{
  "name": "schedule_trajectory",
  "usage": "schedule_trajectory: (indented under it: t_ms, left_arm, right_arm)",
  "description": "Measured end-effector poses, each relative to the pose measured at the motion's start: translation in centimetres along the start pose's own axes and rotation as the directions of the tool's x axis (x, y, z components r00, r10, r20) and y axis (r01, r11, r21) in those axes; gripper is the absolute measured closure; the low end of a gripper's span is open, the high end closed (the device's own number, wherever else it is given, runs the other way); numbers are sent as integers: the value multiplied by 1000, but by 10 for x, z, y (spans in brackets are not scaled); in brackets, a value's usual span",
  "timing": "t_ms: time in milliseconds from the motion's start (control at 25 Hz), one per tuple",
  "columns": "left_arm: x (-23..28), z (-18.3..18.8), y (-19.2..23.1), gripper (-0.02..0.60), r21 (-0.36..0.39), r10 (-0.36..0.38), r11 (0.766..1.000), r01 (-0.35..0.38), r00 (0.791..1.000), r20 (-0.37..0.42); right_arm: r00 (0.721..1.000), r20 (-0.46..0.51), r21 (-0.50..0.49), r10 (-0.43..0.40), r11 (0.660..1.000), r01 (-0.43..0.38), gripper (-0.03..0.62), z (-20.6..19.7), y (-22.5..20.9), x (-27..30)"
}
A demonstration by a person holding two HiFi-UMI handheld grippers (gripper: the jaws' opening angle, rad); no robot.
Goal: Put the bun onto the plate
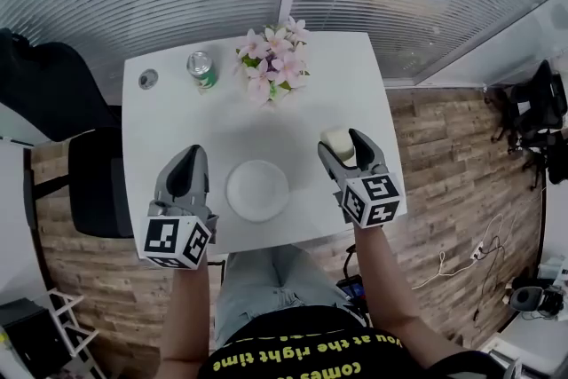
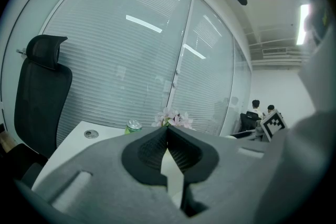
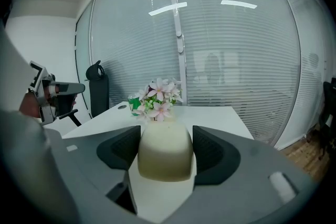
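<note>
so, at the far left of the head view a black office chair (image 1: 93, 182) stands against the edge of the white table (image 1: 177, 111). my left gripper (image 1: 190, 153) hovers over the near left part of the table, just left of the plate. in the left gripper view its jaws are pressed together at the tips (image 2: 167, 132), with nothing between them.

beyond it, near the far edge, i see a small round grey cap (image 1: 147, 79) set into the tabletop and, to its right, a green can (image 1: 201, 69) standing upright. the white plate (image 1: 257, 189) lies between my two grippers, near the front edge, and it is bare.

behind the plate, at the far middle of the table, stands a bunch of pink flowers (image 1: 275, 62).

right of the plate comes my right gripper (image 1: 343, 141), pinching the bun (image 1: 337, 140). in the right gripper view the pale, dome-topped bun (image 3: 164, 152) fills the gap between the dark pads (image 3: 210, 152), with both its sides against them. the bun is over the table just right of the plate, not on it. i cannot tell whether it touches the tabletop.
</note>
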State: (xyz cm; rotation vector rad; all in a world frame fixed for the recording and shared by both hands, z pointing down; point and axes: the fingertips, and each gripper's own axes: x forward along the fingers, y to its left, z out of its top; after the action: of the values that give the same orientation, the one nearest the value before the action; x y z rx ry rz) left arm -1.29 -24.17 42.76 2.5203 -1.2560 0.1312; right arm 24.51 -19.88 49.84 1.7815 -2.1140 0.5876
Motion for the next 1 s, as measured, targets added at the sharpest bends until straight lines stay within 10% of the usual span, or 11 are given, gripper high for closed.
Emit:
schedule_trajectory:
  t_ms: [1000]
  left_arm:
    - [-30, 35, 5, 580, 38, 9, 999, -11, 998, 64]
  right_arm:
    - [991, 132, -31, -16, 999, 21, 276, 66, 21, -54]
